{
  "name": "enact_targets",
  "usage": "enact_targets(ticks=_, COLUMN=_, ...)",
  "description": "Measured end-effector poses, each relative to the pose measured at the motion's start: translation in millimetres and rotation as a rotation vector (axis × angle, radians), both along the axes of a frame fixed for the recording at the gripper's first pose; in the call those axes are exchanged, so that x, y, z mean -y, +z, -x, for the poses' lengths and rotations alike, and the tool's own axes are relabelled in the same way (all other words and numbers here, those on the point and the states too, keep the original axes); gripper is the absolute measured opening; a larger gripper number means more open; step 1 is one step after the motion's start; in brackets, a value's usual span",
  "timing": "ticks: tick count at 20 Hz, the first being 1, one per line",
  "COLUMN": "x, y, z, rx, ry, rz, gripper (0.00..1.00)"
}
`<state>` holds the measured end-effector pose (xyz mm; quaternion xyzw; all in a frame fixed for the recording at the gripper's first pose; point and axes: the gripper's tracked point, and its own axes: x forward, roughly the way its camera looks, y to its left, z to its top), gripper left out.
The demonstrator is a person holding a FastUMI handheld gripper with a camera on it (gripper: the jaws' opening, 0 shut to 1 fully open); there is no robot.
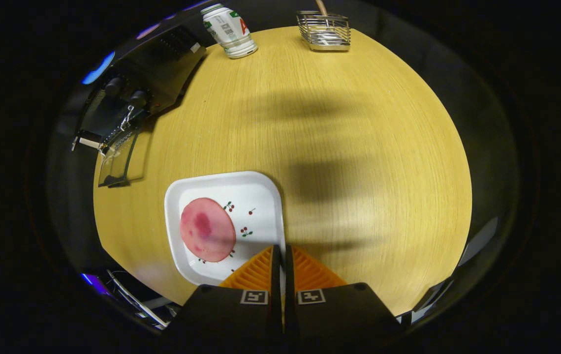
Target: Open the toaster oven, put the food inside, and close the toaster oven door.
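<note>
Hovering over the white plate's [221, 184] near corner, the gripper [278, 255] has its fingers pressed together, holding nothing; pink ham slice [207, 229] lies on that plate, toaster oven [133, 108] beyond it with door down.

Counter [339, 162]: pale yellow wood with fine straight grain, crossed by soft dark shadows. Plate [261, 196]: white, square with rounded corners, sprinkled with small red cherry sprigs with green leaves. Food slice [207, 229]: round, pink, with darker red blotches. Toaster oven [138, 93]: black body and knobs, clear glass door. Can [229, 30]: white with green and red markings. Wire basket [324, 30]: bright silver metal.
</note>
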<state>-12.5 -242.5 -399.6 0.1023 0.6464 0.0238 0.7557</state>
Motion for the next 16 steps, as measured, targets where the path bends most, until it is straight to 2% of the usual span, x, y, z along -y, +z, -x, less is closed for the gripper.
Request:
enact_targets(ticks=3, x=-4, y=0, z=7, rx=-0.018, ry=-0.054, rz=-0.061, gripper=0.05)
enact_targets(ticks=6, x=-8, y=0, z=17, rx=-0.034, ry=-0.163, rz=-0.131, gripper=0.05)
enact_targets(ticks=16, x=-48, y=36, z=64, rx=0.068, ry=-0.475, rz=-0.309, gripper=0.05)
